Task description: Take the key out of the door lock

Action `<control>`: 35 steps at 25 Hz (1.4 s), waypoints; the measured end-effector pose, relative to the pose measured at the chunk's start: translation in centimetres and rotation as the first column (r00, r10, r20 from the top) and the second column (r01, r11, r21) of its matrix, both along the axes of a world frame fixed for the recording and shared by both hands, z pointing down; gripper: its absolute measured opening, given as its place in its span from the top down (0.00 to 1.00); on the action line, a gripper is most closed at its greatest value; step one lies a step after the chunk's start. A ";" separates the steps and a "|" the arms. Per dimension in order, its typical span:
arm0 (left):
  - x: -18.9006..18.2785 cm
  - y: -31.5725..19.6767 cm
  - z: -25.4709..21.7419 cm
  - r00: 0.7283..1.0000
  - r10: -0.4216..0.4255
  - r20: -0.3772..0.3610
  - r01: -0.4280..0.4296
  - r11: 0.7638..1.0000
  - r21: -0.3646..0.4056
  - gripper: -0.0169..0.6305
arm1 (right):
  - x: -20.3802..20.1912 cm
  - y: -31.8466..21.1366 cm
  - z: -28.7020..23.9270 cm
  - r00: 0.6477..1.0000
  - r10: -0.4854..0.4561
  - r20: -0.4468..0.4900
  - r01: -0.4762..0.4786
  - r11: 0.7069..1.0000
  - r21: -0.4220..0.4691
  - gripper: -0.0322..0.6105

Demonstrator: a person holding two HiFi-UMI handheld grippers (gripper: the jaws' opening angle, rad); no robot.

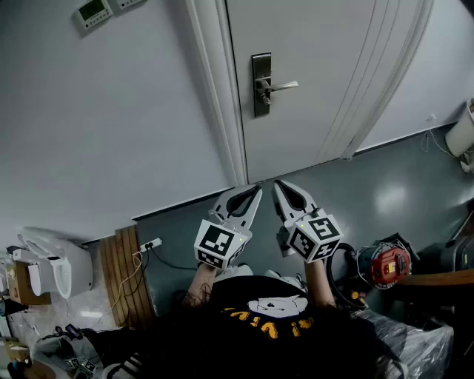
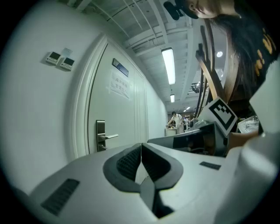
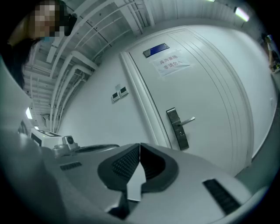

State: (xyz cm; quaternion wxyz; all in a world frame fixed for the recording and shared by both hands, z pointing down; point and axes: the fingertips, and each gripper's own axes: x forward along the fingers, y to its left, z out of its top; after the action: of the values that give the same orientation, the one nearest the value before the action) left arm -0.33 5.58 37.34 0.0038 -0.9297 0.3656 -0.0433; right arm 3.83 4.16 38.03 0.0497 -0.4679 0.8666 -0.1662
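Note:
A white door (image 1: 333, 66) carries a dark metal lock plate (image 1: 261, 84) with a silver lever handle (image 1: 281, 86). The key is too small to make out below the handle. The plate also shows in the left gripper view (image 2: 100, 135) and the right gripper view (image 3: 177, 129). My left gripper (image 1: 257, 189) and right gripper (image 1: 278, 185) hang side by side well short of the door, tips pointing at it. Both are shut with nothing between the jaws, as seen in the left gripper view (image 2: 141, 145) and the right gripper view (image 3: 139, 146).
Thermostat panels (image 1: 94, 11) hang on the wall left of the door frame (image 1: 218, 89). A wooden pallet (image 1: 126, 274) and a white machine (image 1: 55, 266) stand at the lower left. A red-capped device (image 1: 389, 265) and cables lie at the right. Grey floor (image 1: 385, 192) stretches before the door.

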 end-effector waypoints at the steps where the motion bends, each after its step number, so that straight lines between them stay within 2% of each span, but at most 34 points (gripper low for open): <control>1: -0.4 -0.2 -0.1 1.000 0.002 -0.002 -0.002 1.000 0.000 0.96 | -0.4 -0.2 0.0 1.000 0.003 0.001 -0.003 1.000 -0.001 0.94; 10: -3.5 -1.5 -0.1 1.000 0.017 0.003 -0.017 1.000 0.002 0.96 | -3.3 -1.3 0.1 1.000 0.006 0.023 -0.006 1.000 0.000 0.94; 19: -6.4 -1.1 1.0 0.997 0.080 0.018 -0.080 0.997 -0.023 0.96 | -6.1 -1.2 1.4 0.998 0.059 0.018 -0.058 0.998 -0.023 0.94; 26: -7.6 -0.5 2.2 0.995 0.104 -0.001 -0.104 0.994 -0.036 0.96 | -6.6 -0.7 2.3 0.995 0.103 -0.006 -0.103 0.994 -0.041 0.94; 35: -7.7 -1.4 3.1 0.994 0.109 -0.011 -0.109 0.992 -0.062 0.96 | -6.5 -1.5 2.6 0.994 0.111 -0.011 -0.112 0.992 -0.056 0.94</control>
State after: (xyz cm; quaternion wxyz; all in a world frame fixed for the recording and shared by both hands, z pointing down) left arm -8.02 4.23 40.43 -0.0244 -0.9481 0.3129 -0.0511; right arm -2.68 2.64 40.60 0.0423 -0.5175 0.8342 -0.1857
